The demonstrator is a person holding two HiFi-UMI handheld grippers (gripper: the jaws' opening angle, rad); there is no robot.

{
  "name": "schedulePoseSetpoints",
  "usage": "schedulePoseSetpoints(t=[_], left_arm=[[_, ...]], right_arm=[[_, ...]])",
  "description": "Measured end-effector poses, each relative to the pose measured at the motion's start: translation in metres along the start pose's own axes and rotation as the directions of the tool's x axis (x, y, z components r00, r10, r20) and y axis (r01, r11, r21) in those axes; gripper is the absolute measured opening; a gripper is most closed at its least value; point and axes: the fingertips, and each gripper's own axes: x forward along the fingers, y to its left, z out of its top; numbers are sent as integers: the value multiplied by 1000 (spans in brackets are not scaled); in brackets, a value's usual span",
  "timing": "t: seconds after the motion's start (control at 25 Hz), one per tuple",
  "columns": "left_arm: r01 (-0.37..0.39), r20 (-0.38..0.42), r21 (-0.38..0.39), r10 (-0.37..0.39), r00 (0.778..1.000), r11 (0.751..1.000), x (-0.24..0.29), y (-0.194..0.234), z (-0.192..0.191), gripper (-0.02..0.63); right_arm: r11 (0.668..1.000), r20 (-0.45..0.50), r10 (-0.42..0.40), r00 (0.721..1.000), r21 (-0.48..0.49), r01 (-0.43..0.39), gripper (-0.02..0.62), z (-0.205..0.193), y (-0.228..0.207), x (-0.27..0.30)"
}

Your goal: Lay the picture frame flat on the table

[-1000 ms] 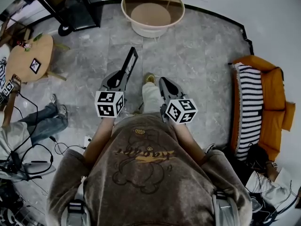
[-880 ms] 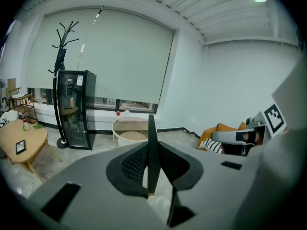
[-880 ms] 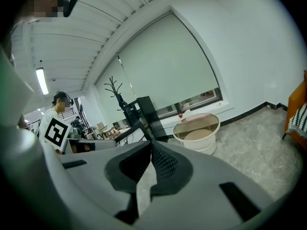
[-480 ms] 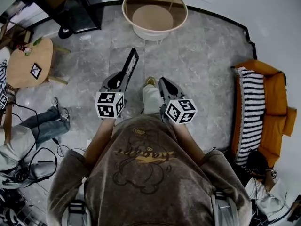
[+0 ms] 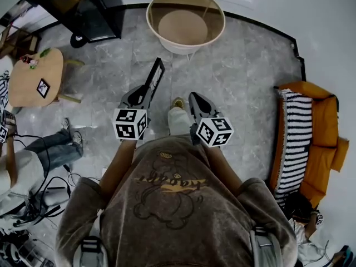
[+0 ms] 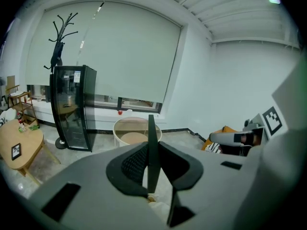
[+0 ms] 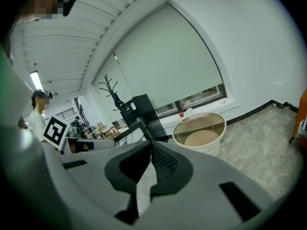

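The picture frame (image 5: 154,77) is a thin black panel, seen edge-on, held upright in the air over the grey tile floor. My left gripper (image 5: 140,95) is shut on its lower end. In the left gripper view the frame (image 6: 152,138) stands as a dark vertical strip pinched between both pads. My right gripper (image 5: 196,100) is beside it at the same height, shut with nothing between its jaws (image 7: 149,145). The round glass-topped table (image 5: 185,20) stands ahead on the floor, apart from both grippers.
A black cabinet (image 5: 92,7) stands at the back left, with a coat stand (image 6: 60,37) behind it. A wooden side table (image 5: 33,77) and a seated person (image 5: 33,160) are on the left. An orange sofa with a striped cushion (image 5: 295,143) is on the right.
Both grippers keep their pose in front of the body while the whole view drifts. The round table has come slightly nearer. The wooden table and sofa have shifted in the picture.
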Motion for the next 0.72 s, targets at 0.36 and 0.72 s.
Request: schedulePoseSetpoints(t=[0.36, 0.72], left_arm=[[-17, 4, 0, 17, 1000, 1000, 43, 12, 36, 81], [-38, 9, -18, 38, 999, 999, 91, 16, 70, 81]], right_arm=[[1000, 6, 15, 1000, -11, -15, 20, 38, -29, 37], [999, -13, 42, 999, -21, -43, 20, 75, -65, 74]])
